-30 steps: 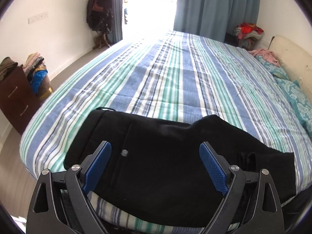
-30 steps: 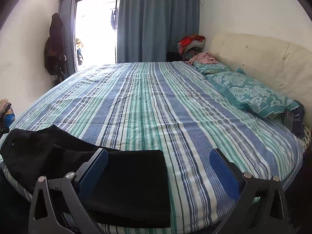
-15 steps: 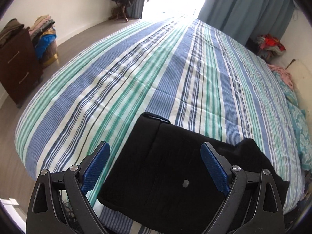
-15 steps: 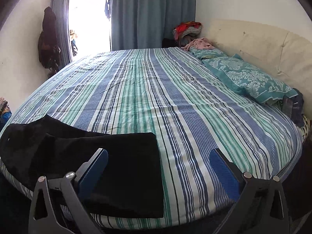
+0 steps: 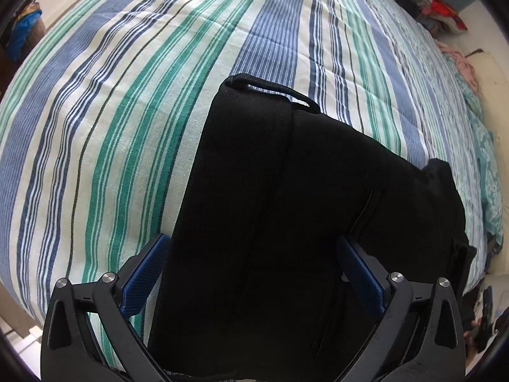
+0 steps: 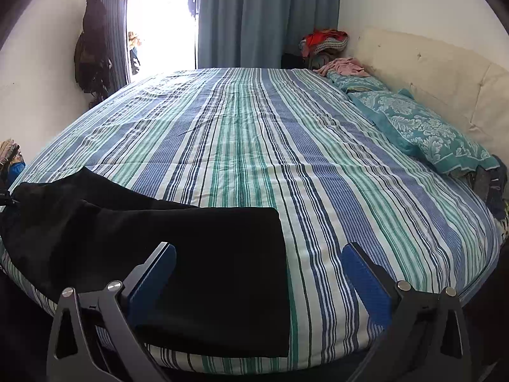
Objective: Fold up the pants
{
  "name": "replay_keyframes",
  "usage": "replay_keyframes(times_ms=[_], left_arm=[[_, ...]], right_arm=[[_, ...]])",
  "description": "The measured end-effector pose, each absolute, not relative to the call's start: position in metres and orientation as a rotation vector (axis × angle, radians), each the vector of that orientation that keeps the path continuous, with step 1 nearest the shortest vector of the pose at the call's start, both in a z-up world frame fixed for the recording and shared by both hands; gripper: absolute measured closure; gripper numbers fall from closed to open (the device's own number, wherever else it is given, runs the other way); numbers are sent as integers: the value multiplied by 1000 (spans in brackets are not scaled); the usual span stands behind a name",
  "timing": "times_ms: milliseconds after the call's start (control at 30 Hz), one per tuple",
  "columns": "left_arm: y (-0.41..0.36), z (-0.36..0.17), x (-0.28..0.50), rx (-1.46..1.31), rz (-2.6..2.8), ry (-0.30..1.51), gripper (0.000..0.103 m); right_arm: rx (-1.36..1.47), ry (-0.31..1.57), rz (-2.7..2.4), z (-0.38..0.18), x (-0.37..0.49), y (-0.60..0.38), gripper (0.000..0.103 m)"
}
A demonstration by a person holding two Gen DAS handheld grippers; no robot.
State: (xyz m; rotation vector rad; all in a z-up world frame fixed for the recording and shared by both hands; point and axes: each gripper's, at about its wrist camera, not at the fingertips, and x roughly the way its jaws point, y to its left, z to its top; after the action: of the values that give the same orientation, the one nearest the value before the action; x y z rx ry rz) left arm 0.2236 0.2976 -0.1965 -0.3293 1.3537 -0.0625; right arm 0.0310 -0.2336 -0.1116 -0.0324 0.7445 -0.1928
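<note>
Black pants [image 5: 286, 210] lie along the near edge of a bed with a blue, green and white striped cover [image 5: 127, 102]. In the left wrist view the waistband end with a belt loop [image 5: 273, 90] points away from me. My left gripper [image 5: 251, 267] is open, close above the waist end, its blue pads to either side of the fabric. In the right wrist view the pants [image 6: 191, 248] show their leg hem end at lower left. My right gripper [image 6: 259, 270] is open and empty over the hem edge and the bed cover [image 6: 286, 146].
Teal patterned pillows [image 6: 423, 130] and a cream headboard [image 6: 445, 73] are on the right. Piles of clothes [image 6: 324, 39] sit in the far corner by blue curtains [image 6: 264, 16]. Dark garments [image 6: 92, 47] hang on the left wall. The bed's edge is just below both grippers.
My left gripper has tilted downward and moved in close over the waist end of the pants. My right gripper has stayed nearly still over the hem end.
</note>
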Motion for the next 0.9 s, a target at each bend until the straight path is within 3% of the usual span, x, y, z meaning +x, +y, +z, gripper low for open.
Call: replay_keyframes(times_ms=[900], left_arm=[[284,-200,238,-264,-11,1379,0]], right_arm=[[-31,736,-165,-112,35,-230,0]])
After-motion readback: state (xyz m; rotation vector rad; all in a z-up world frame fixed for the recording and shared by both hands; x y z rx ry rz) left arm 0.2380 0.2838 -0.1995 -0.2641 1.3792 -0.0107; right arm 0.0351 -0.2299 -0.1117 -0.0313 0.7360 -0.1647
